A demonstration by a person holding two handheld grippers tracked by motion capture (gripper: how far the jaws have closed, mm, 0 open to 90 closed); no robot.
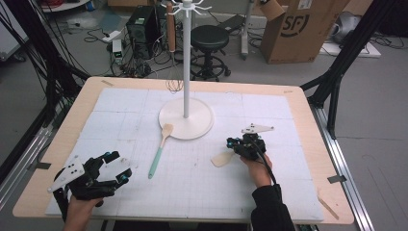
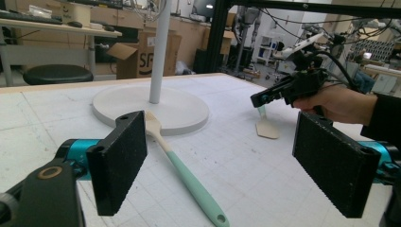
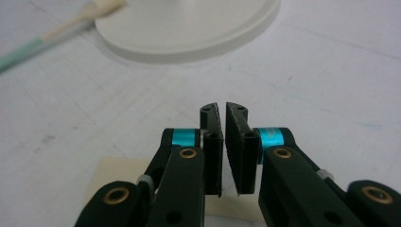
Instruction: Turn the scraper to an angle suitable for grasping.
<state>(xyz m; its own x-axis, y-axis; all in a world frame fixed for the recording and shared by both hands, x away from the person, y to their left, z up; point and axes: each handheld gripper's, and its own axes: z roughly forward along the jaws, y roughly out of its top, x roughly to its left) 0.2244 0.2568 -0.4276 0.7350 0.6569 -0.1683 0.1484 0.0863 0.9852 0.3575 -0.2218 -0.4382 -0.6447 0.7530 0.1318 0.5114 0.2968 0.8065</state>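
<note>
My right gripper [image 1: 234, 143] sits right of the table's middle, its jaws nearly together in the right gripper view [image 3: 222, 111]. It is shut on the thin pale-green handle of a cream-bladed spatula [image 1: 222, 159], whose blade [image 2: 267, 128] rests on the mat. A second spatula [image 1: 158, 156] with a green handle lies flat, its wooden head touching the white stand base [image 1: 192, 130]. At the near left, my left gripper [image 1: 122, 166] stands open with nothing between its pads [image 2: 118, 161]. A whisk [image 1: 174, 84] hangs from the stand's pole.
A white gridded mat [image 1: 120, 110] covers the wooden table. A small wooden stick [image 1: 327, 204] lies by the near right corner. Beyond the far edge stand a black stool [image 1: 209, 38], a cardboard box [image 1: 298, 29] and black frame legs [image 1: 337, 72].
</note>
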